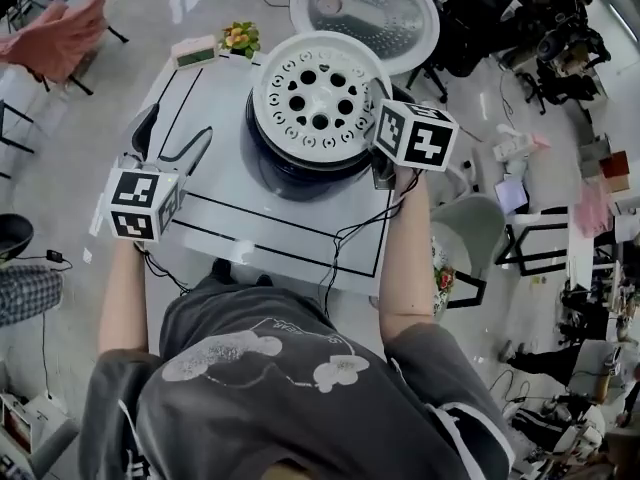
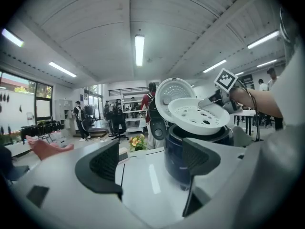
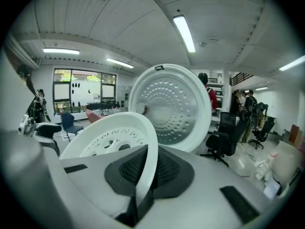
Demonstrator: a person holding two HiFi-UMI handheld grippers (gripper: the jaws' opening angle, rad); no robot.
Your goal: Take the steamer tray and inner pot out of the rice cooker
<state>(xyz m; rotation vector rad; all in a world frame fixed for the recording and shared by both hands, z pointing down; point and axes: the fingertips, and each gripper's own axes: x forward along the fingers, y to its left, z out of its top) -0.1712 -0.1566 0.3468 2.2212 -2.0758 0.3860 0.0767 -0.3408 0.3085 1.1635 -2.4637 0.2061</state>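
The dark blue rice cooker (image 1: 285, 176) stands on the white table (image 1: 250, 233) with its lid (image 1: 365, 8) swung open behind it. The white perforated steamer tray (image 1: 318, 96) hangs tilted just above the cooker's mouth. My right gripper (image 1: 377, 120) is shut on the tray's right rim; in the right gripper view the rim of the tray (image 3: 112, 137) runs between the pads of that gripper (image 3: 142, 175). My left gripper (image 1: 170, 140) stands open and empty over the table's left part, apart from the cooker (image 2: 178, 151). The inner pot is hidden under the tray (image 2: 200, 114).
A small pot of flowers (image 1: 240, 38) and a little green-faced device (image 1: 195, 53) sit at the table's far left corner. Black tape lines cross the tabletop. A cable hangs off the near edge. Office chairs and several people fill the room behind.
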